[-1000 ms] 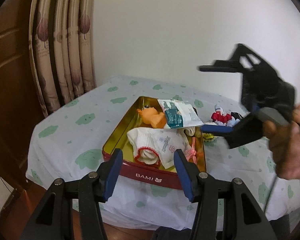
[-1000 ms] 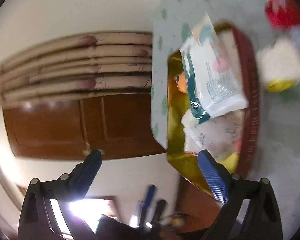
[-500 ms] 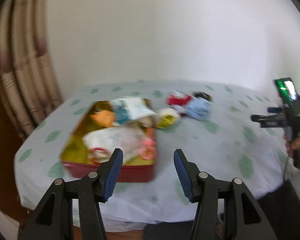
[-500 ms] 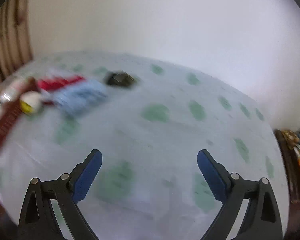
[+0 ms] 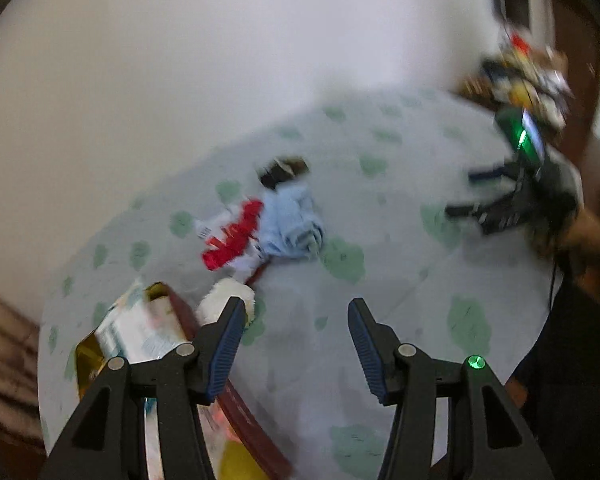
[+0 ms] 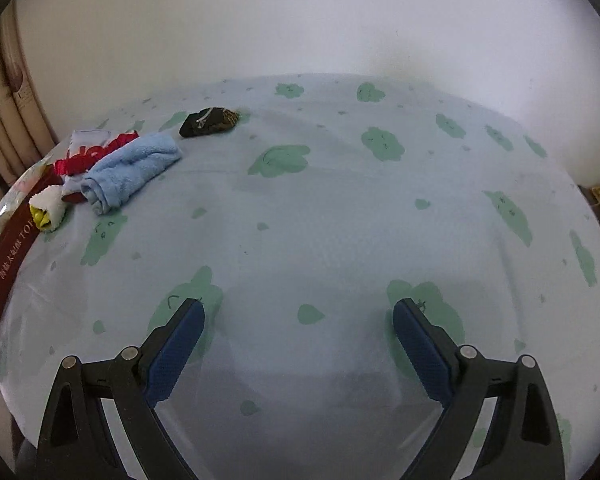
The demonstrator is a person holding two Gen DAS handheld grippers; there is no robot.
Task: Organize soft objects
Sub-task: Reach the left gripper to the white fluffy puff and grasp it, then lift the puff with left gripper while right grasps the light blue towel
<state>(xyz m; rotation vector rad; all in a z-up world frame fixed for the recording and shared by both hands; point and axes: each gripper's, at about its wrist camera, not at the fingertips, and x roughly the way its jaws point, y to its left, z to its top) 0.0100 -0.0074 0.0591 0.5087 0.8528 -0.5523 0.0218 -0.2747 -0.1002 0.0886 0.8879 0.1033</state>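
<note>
Rolled blue towel (image 6: 130,170) lay just right of the red tin (image 6: 8,258), long axis running diagonally, open end toward the tin. Left gripper (image 5: 296,346) and right gripper (image 6: 299,344) both gaped wide, holding nothing, above the desk (image 6: 340,220).

Fluffy terry towel (image 6: 130,170), glossy, seemingly metal tin (image 6: 4,264)

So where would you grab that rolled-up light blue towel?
Across the middle of the light blue towel, from above, fingers straddling the roll. It lies flat as a soft tube, with its right flank open; the red cloth crowds the left, so the right gripper seems better placed.
</note>
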